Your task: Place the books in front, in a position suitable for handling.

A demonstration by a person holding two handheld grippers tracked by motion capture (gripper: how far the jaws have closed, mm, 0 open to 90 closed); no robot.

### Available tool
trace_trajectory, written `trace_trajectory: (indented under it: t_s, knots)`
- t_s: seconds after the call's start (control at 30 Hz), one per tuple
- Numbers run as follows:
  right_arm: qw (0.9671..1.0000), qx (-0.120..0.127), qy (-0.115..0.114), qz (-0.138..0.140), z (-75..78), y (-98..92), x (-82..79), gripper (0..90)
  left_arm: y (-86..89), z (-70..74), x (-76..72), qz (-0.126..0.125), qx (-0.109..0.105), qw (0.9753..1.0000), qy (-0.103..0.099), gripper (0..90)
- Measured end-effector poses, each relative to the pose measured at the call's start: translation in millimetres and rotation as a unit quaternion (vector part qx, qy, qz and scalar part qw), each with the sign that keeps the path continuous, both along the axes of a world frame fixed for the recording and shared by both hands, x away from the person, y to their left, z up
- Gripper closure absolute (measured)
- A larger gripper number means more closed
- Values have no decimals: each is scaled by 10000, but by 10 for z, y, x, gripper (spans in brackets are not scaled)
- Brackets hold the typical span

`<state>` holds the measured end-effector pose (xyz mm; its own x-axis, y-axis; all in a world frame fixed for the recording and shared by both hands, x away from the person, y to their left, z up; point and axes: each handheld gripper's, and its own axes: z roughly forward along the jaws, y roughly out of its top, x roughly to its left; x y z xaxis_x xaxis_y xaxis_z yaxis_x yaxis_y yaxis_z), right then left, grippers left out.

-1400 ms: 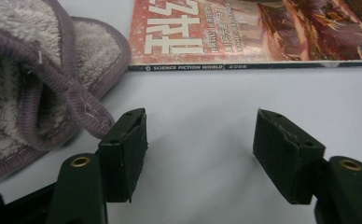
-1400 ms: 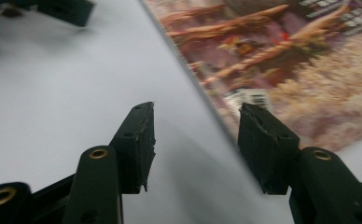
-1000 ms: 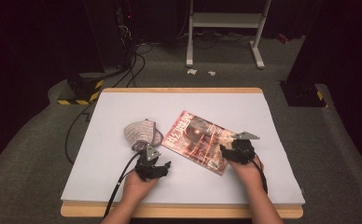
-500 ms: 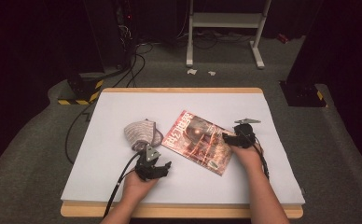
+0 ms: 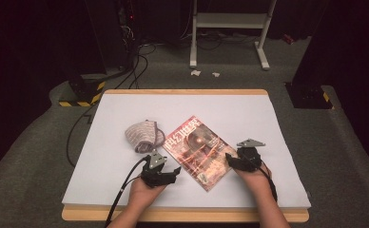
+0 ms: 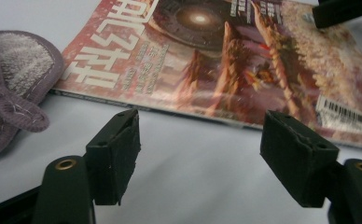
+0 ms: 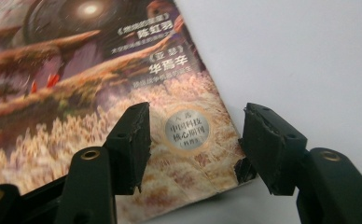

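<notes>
The left gripper (image 6: 200, 156) sits with its jaws spread wide and empty, low over the white table surface (image 5: 249, 114); just ahead of them lies the spine edge of a glossy red-toned magazine (image 6: 226, 60), and off to their left a crumpled purple-grey cloth (image 6: 11, 79). The right gripper (image 7: 195, 147) is likewise spread, its jaws straddling the magazine's near corner without clamping it.

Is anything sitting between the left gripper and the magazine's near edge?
Nothing visible. The left gripper has its jaws open over bare white table just short of the magazine. The cloth lies off to the side.
</notes>
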<state>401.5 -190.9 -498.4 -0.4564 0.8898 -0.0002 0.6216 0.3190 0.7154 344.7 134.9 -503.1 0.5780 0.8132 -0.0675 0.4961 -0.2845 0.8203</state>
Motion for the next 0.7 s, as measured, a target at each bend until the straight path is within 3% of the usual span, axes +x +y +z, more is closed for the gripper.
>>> trace_trajectory:
  t_s: [0.13, 0.37, 0.47, 0.5, 0.6, 0.7]
  knots:
    - [9999, 99, -69, 91, -34, 33, -209, 434, -34, -36, 19, 8, 61, 9999, 159, 278]
    - [9993, 171, -146, 306, -60, 126, -535, 446, -58, -75, 27, 26, 208, 9995, 223, 271]
    - [9991, 132, -128, 375, -54, 156, -582, 446, -48, -86, 59, 61, 171, 9991, 380, 256]
    - [9990, 97, -148, 410, -52, 173, -612, 446, -25, -89, 83, 52, 31, 9986, 517, 256]
    - [9990, 97, -174, 411, -57, 176, -626, 446, -42, -91, 94, 32, -34, 9986, 533, 282]
    - [9990, 96, -174, 401, -57, 180, -638, 446, -105, -86, 94, 62, 83, 9988, 476, 286]
